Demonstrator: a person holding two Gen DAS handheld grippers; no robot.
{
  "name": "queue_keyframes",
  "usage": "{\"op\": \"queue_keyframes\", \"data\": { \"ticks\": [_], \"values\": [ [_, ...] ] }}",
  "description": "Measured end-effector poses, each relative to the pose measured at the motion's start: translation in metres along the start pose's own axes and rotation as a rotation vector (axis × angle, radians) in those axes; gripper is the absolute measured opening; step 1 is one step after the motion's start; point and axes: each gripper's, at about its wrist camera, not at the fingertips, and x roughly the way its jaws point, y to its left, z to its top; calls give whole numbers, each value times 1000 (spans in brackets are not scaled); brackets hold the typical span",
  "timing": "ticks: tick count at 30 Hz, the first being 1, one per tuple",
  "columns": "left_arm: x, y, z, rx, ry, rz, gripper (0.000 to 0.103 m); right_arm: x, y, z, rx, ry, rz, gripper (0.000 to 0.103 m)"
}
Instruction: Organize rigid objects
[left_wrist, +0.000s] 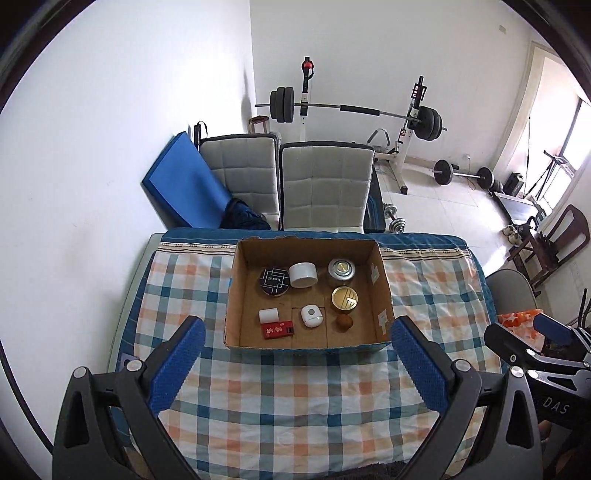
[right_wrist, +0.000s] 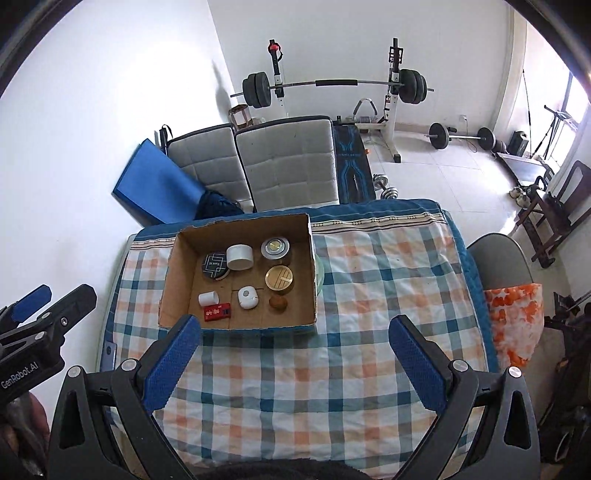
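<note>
A cardboard box stands on the checked tablecloth. It holds several small items: a black round tin, a white round jar, a silver tin, a gold tin, a white roll, a red box, a white oval device and a brown ball. My left gripper is open and empty, held above the cloth in front of the box. My right gripper is open and empty, to the right of the left one.
The table's checked cloth stretches around the box. Two grey padded chairs and a blue mat stand behind the table. A barbell rack and dumbbells fill the room beyond. A chair with an orange-patterned cloth stands at the right.
</note>
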Motion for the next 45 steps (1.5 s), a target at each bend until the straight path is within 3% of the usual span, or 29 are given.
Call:
{"op": "queue_keyframes", "data": {
  "ticks": [45],
  "values": [
    [-5,-8,-15,6,7,31,103,-16,-8,-5,-56,-38,-69,103]
  ]
}}
